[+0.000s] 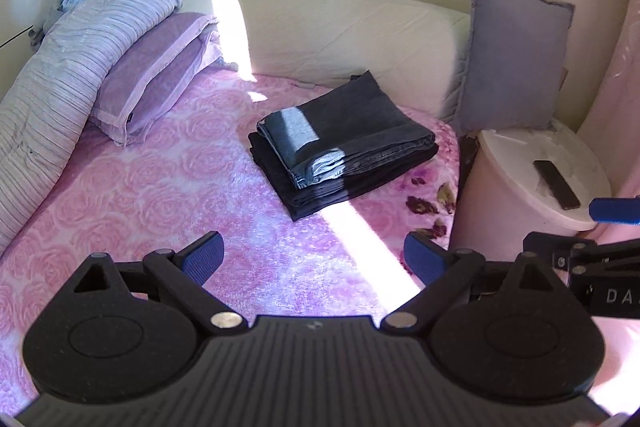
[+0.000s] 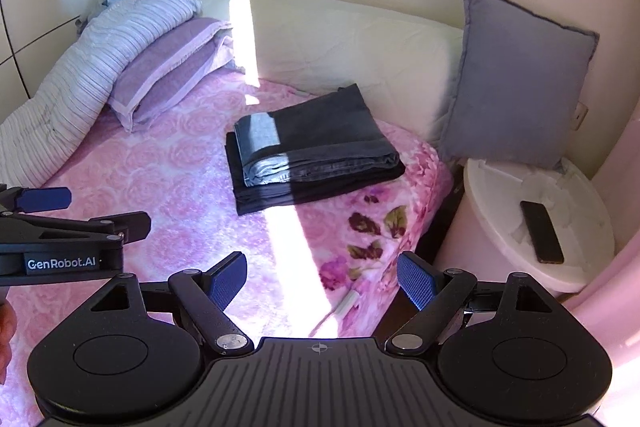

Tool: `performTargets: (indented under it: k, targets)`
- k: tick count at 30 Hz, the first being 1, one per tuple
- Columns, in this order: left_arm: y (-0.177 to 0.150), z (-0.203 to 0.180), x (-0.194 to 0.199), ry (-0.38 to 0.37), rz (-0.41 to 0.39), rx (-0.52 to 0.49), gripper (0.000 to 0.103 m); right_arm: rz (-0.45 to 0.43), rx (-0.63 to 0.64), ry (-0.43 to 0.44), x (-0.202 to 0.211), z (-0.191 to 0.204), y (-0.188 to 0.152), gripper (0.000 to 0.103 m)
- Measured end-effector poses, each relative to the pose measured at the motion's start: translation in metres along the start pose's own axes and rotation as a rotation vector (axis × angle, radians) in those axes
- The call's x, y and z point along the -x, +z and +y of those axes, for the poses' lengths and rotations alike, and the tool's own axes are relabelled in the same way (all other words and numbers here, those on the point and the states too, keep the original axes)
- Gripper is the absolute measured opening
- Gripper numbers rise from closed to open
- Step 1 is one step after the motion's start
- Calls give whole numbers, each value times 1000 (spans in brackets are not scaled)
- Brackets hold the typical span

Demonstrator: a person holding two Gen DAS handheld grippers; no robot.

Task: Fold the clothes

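Left gripper (image 1: 313,258) and right gripper (image 2: 322,281) spread wide, pinching nothing, side by side above pink rose-patterned fleece blanket (image 1: 152,211). Ahead of both, stack of folded dark denim garments (image 2: 312,151), squared and apart; folding apparently done, hence idle fingers.

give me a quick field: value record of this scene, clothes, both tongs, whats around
clothes: folded stack of grey jeans on a darker garment, lying on the pink floral blanket
left tongs: open, empty, above the blanket, short of the stack
right tongs: open, empty, near the bed's edge
bedding: lilac pillow and striped duvet at left
headboard side: grey cushion leaning upright
side table: white, with a dark phone on it
light: a sun strip crosses blanket and stack
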State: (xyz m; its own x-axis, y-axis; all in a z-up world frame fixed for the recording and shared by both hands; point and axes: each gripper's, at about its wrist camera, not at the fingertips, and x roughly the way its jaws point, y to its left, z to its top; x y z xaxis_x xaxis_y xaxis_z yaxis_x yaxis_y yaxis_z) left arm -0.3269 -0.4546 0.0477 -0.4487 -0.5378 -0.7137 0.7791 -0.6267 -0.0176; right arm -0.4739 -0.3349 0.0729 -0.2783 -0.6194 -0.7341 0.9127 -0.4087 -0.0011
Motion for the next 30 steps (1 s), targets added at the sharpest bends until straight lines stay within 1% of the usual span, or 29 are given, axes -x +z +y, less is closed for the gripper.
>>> performTargets:
  k: [9,16,22,30]
  targets:
    - [27,-23,-60,67,67,87,96,57,85,65,-62,-40,38,85]
    - [43,-42,-92,94,105,121,96,109,129,116,-99,-68,58,85]
    - [50,-49,-104,98,119,124,96,129,137,138,-115,-80,68,85]
    - [56,-48,-109,100,119,124,98,128,145,138,-118,-79,73,85]
